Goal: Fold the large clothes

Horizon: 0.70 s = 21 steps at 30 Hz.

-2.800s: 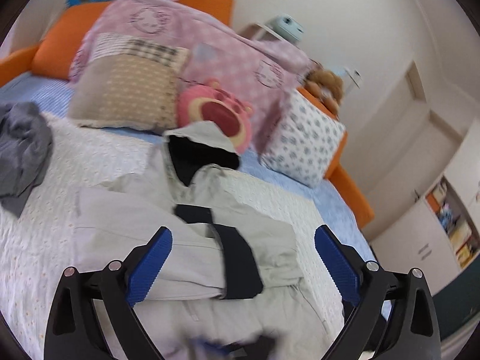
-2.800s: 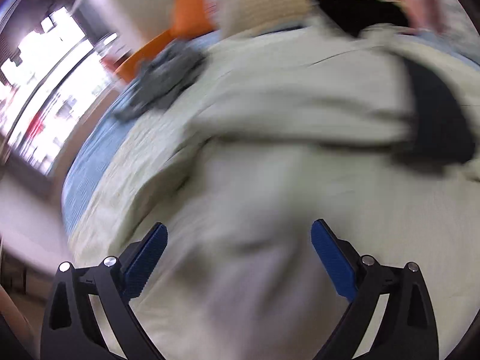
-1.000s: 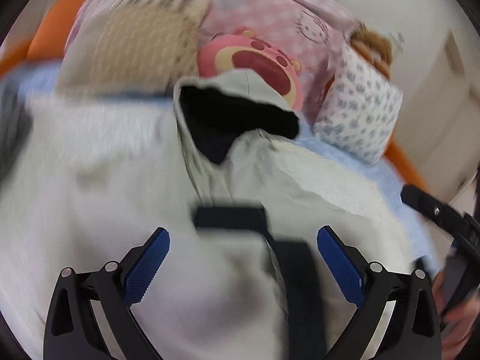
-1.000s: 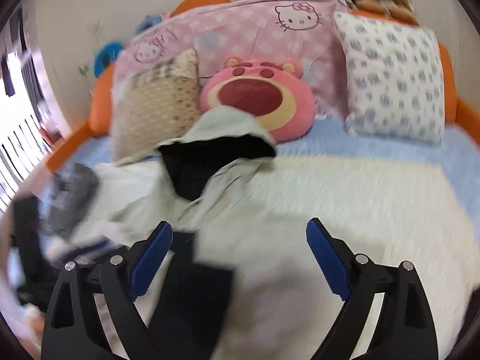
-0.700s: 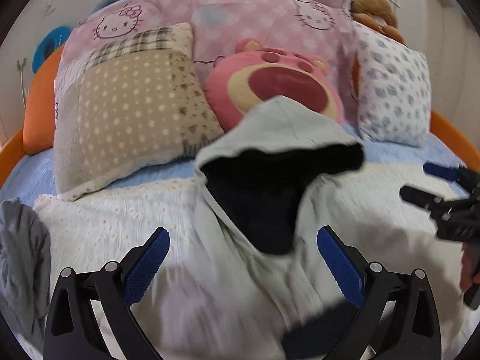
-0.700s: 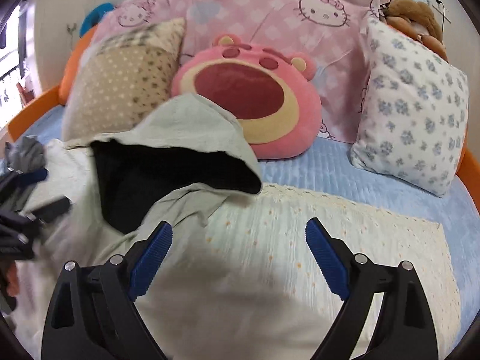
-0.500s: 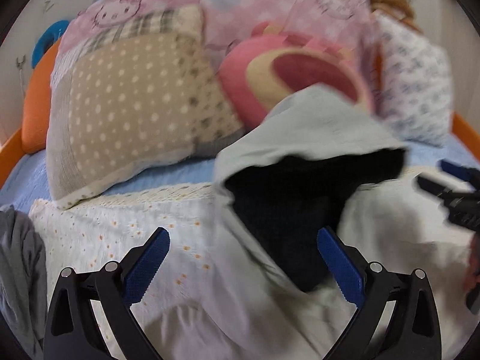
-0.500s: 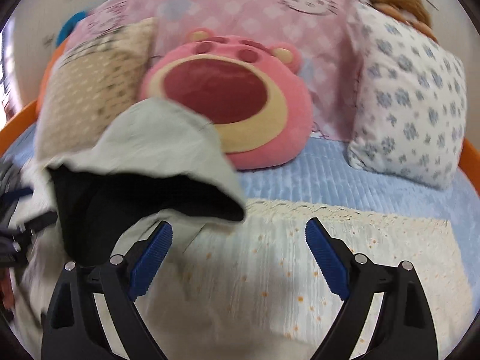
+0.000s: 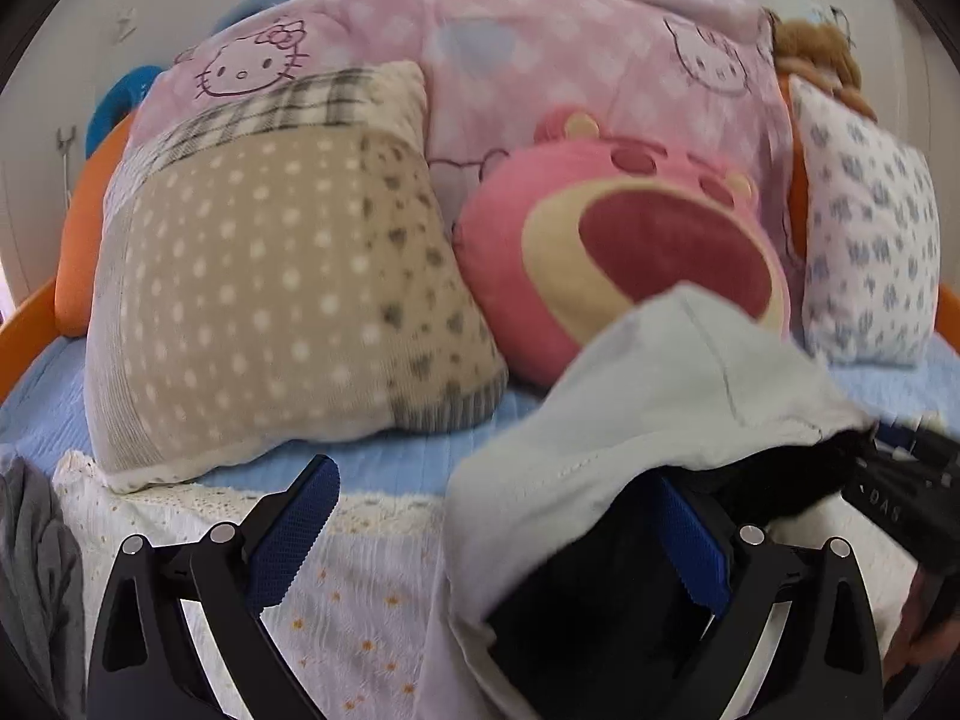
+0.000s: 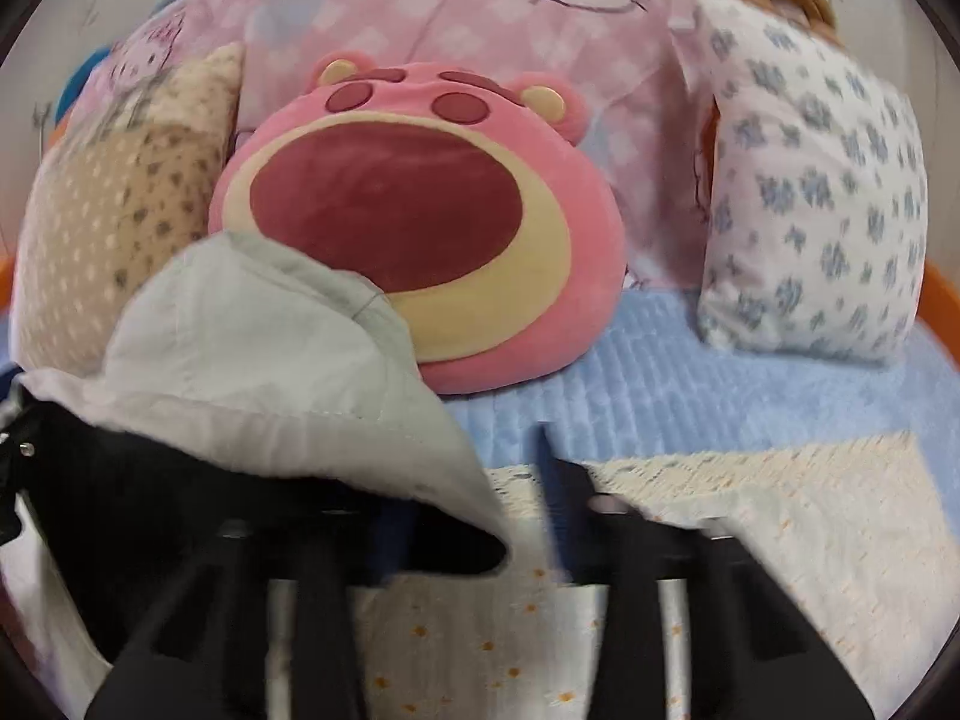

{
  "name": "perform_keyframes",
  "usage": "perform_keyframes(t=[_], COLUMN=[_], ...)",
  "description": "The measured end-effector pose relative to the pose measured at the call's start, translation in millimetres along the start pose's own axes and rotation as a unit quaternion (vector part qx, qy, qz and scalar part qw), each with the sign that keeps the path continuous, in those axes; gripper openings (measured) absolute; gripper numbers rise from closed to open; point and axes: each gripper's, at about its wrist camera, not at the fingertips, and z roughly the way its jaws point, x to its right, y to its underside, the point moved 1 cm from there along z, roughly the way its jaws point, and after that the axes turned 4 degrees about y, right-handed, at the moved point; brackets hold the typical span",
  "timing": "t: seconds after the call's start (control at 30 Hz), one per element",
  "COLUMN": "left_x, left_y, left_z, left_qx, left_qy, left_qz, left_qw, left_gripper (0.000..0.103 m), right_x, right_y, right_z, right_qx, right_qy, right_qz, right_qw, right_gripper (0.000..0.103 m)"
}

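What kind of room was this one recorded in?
Most likely a child's bedroom: a bed with a blue sheet, pillows against an orange frame, a pink plush bear and a cartoon-cat quilt.

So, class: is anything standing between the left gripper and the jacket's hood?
Nothing visible. The hood already lies over the left gripper's right-hand finger; the pillows sit behind it on the bed.

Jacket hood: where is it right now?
The hood sits low and right in the left wrist view and low left in the right wrist view, directly in front of the pink bear cushion.
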Motion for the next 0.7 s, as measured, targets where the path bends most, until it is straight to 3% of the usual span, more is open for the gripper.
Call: perform_keyframes(t=[0.07,0.1,0.13,0.17,0.47,0.57,0.7], left_x=[5.2,11.6,16.5,21.4,25.5,18.8,16.7], left_y=[-3.9,-4.4,-3.8,-2.8,-9.5,-7.7,11.8], left_z=[2.3,5.0,6.1,4.6,-48.9,-87.8,-137.8], left_qx=[-0.008,-0.020,-0.029,-0.029,-0.021,-0.022,-0.007], left_qy=[0.011,0.011,0.001,-0.010,0.014,0.069,0.094], left_qz=[0.001,0.014,0.024,0.034,0.038,-0.009,-0.012], left_qw=[0.9999,0.9996,0.9993,0.9989,0.9990,0.9973,0.9954], left_gripper=[0.065,0.037,0.023,0.018,0.012,0.012,0.012], right_x=[-0.8,-5.3,-9.8,-14.5,-14.6,-0.7,31.2], right_y=[-2.2,-3.1,-3.7,-4.3,-3.8,1.0,15.2], right_z=[-8.6,-14.2,-17.1,-22.1,-77.7,-109.5,-161.6], right_qx=[0.010,0.013,0.011,0.011,0.027,0.028,0.038], right_qy=[0.000,-0.004,-0.003,-0.004,-0.031,-0.049,-0.078], right_qz=[0.004,-0.003,-0.013,-0.022,-0.007,0.009,0.037], right_qw=[1.000,1.000,1.000,1.000,0.999,0.998,0.996], right_gripper=[0.013,0.012,0.010,0.007,0.005,0.005,0.005])
